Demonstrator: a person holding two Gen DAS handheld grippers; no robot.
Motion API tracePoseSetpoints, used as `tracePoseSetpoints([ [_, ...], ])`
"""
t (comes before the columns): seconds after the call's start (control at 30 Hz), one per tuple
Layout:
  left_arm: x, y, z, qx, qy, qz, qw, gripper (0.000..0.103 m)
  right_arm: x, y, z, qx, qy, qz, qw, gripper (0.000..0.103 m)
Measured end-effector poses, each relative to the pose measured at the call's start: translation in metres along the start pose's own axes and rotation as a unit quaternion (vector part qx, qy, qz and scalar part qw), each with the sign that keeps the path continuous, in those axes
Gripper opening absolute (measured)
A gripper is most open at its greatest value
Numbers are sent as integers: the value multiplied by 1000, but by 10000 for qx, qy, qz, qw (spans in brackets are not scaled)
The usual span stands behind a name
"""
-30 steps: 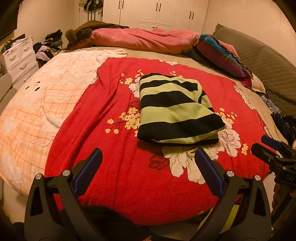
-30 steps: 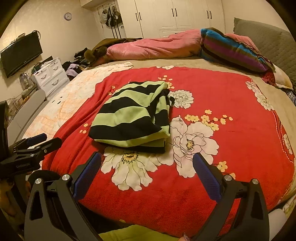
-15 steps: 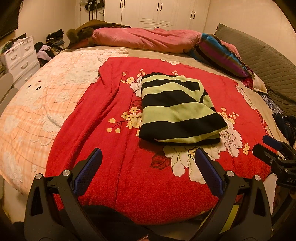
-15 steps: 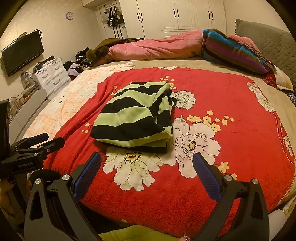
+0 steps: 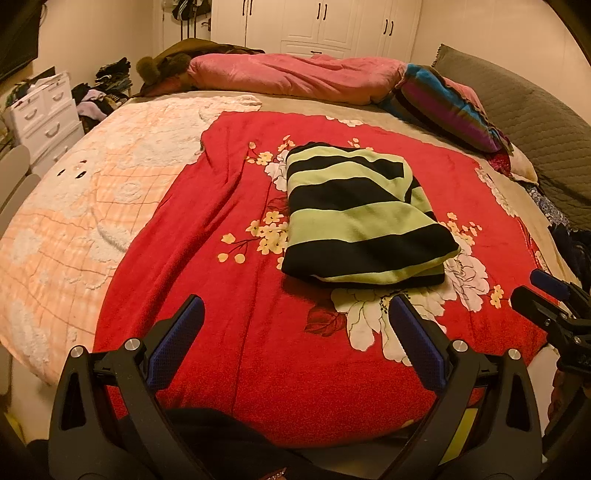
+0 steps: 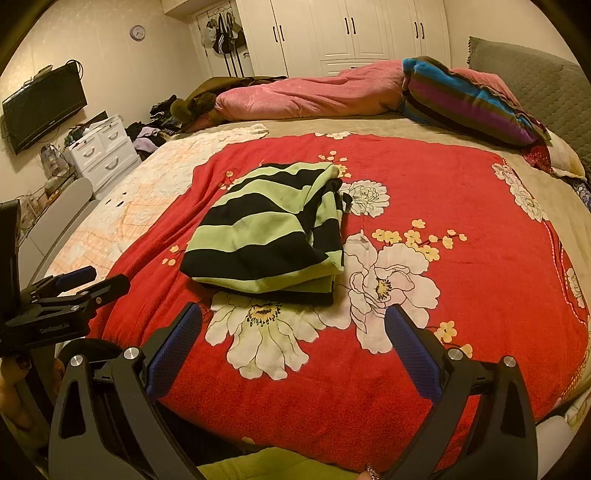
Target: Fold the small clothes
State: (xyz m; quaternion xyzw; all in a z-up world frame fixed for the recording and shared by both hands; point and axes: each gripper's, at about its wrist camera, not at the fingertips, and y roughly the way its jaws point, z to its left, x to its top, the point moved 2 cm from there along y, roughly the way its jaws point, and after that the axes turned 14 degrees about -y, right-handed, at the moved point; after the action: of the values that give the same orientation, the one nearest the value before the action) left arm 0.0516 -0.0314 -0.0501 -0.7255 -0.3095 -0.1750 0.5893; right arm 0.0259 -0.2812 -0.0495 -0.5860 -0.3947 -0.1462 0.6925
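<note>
My left gripper [image 5: 295,321] sits at the bottom of its frame, jaws spread wide, its blue textured pads [image 5: 177,339] holding nothing. My right gripper [image 6: 293,332] is equally wide and empty. Both hover over the near edge of a fuzzy red blanket [image 5: 229,295] printed with white flowers. Just beyond the fingertips, mid-frame, lies the folded striped garment [image 5: 358,218], a soft, thick rectangle of black and light green bands, apart from both grippers. Further up, a pink quilt [image 5: 295,74] lies across the bed, with white wardrobe doors [image 6: 369,29] at top.
</note>
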Motion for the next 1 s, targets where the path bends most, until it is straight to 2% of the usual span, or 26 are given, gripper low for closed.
tracePoseSetpoints([
  [1.0,0,0,1,86,-1,1,10000,94,-2,-1,-1,-37,48,16,10000,99],
])
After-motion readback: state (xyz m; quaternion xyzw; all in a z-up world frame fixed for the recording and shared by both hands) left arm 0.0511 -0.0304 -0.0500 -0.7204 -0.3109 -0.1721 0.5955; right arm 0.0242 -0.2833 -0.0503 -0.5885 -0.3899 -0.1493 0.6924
